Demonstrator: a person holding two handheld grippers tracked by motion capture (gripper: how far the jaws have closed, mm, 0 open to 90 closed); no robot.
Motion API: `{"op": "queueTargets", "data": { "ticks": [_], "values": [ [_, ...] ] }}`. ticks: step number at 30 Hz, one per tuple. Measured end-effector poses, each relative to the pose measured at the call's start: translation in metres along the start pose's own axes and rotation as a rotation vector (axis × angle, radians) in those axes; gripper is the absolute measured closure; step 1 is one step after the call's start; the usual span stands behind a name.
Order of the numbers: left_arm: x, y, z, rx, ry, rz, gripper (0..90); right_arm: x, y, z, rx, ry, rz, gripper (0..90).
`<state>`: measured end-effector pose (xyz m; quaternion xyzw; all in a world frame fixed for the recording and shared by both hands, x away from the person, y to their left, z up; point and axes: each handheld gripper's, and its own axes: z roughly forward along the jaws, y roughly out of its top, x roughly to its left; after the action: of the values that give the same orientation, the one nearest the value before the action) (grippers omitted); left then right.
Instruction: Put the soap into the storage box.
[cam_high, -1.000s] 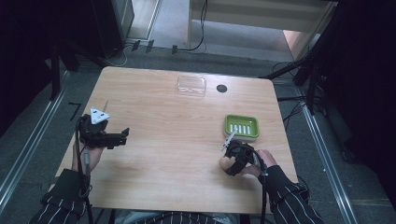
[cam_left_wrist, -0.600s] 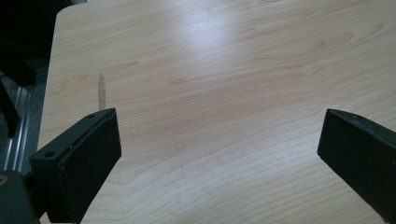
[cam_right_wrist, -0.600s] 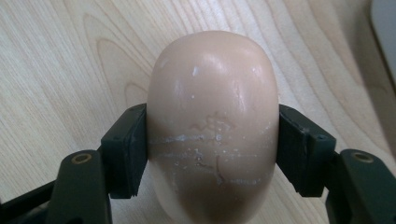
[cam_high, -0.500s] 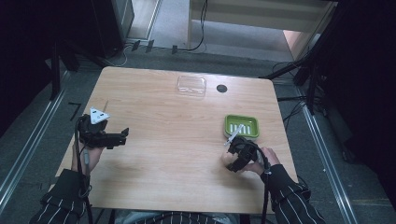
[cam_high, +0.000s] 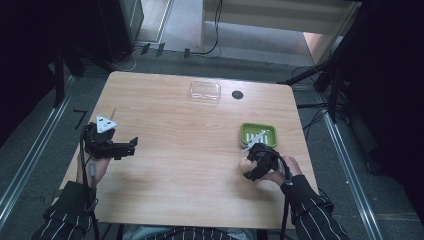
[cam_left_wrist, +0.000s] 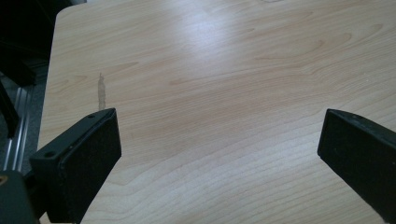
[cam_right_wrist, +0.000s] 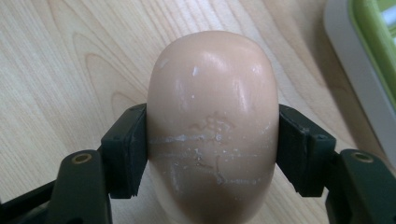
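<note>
One soap bar (cam_right_wrist: 212, 126) between right tongs' (cam_right_wrist: 212, 149) jaws.

Soap (cam_right_wrist: 212, 126): faint embossed mark at centre of the top face, worn and scratched, not legible. No other text.

The soap (cam_right_wrist: 212, 126) is pale peach, scuffed white. The dish (cam_high: 258, 134) is green, the table (cam_high: 190, 165) light woodgrain. Sleeves (cam_high: 312, 210) are black with white pinstripes.
</note>
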<state>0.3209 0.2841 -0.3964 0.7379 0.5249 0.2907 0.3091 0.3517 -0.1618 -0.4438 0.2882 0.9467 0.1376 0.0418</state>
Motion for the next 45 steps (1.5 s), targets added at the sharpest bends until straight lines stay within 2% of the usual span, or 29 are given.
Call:
{"op": "queueTargets", "data": {
  "ticks": [3,19,27,33,38,45],
  "values": [
    [0.0,0.0,0.0,-0.002,0.0,-0.001,0.0,-0.001,-0.001,-0.003,-0.004,-0.005,0.013,34.0],
    [0.0,0.0,0.0,-0.001,0.001,0.002,0.0,-0.016,-0.001,-0.011,-0.072,-0.032,-0.007,33.9],
    [-0.001,0.0,0.001,0.005,0.001,0.009,0.0,-0.016,-0.001,-0.017,-0.114,-0.048,-0.016,33.9],
    [-0.001,0.0,0.001,0.002,0.0,0.007,0.1,-0.022,0.002,-0.019,-0.134,-0.062,-0.02,34.0],
    [0.0,0.0,0.001,0.007,0.001,0.01,0.0,-0.026,0.002,-0.021,-0.145,-0.06,-0.003,34.0],
    [-0.002,0.0,0.001,0.004,0.0,0.008,0.1,-0.027,0.002,-0.026,-0.158,-0.063,-0.005,34.0]
  ]
}}
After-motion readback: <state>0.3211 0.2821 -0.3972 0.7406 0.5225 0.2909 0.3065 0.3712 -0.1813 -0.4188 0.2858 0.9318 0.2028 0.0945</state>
